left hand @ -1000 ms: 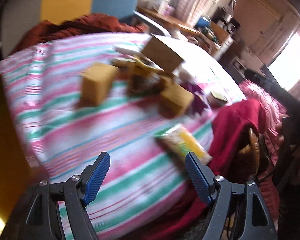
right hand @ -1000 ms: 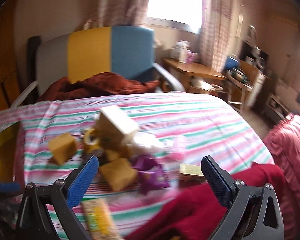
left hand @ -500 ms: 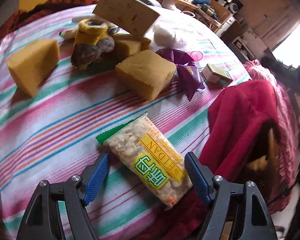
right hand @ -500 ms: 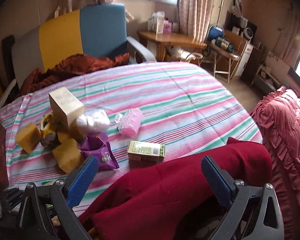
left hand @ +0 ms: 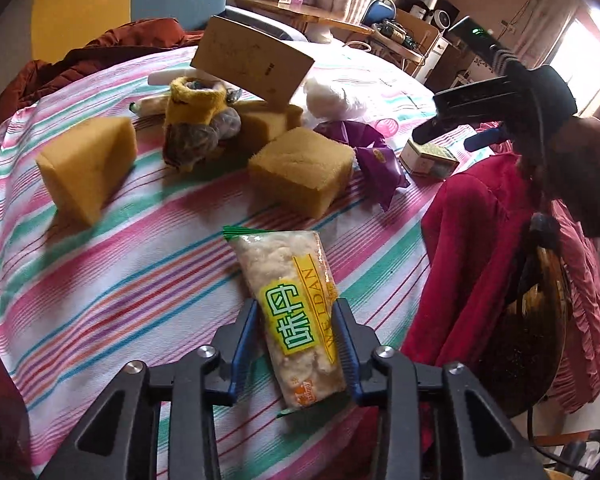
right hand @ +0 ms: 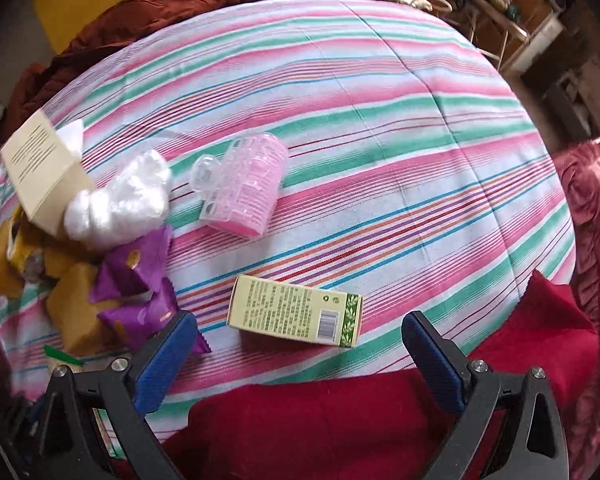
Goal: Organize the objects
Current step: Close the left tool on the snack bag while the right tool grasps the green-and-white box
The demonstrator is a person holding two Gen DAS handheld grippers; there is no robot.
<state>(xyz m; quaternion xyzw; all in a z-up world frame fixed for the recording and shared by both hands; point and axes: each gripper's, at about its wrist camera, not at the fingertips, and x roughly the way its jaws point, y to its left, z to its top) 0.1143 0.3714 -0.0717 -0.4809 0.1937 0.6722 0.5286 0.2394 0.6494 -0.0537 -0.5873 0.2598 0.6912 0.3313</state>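
My left gripper (left hand: 296, 316) is shut on a clear snack packet (left hand: 290, 308) with a yellow-green label, which lies on the striped tablecloth (left hand: 100, 280). Both blue pads press its sides. Behind it sit two yellow sponge blocks (left hand: 300, 168) (left hand: 86, 164), a yellow stuffed toy (left hand: 198, 120), a tilted cardboard box (left hand: 252, 62) and purple wrappers (left hand: 376, 164). My right gripper (right hand: 300, 336) hangs open, pointing down over a small green-and-cream box (right hand: 296, 310). The box lies between its blue pads (right hand: 168, 352), which stand well apart from it. A pink hair-roller pack (right hand: 248, 188) lies farther back.
A dark red cloth (right hand: 340, 420) drapes over the table's near edge under my right gripper. A white plastic bundle (right hand: 120, 200) rests beside the cardboard box (right hand: 40, 168). A yellow and blue chair (left hand: 132, 0) with a brown garment stands behind the table.
My left gripper closed its jaws on the snack packet after moving down to it. My right gripper swung down from a level view to point at the small green box.
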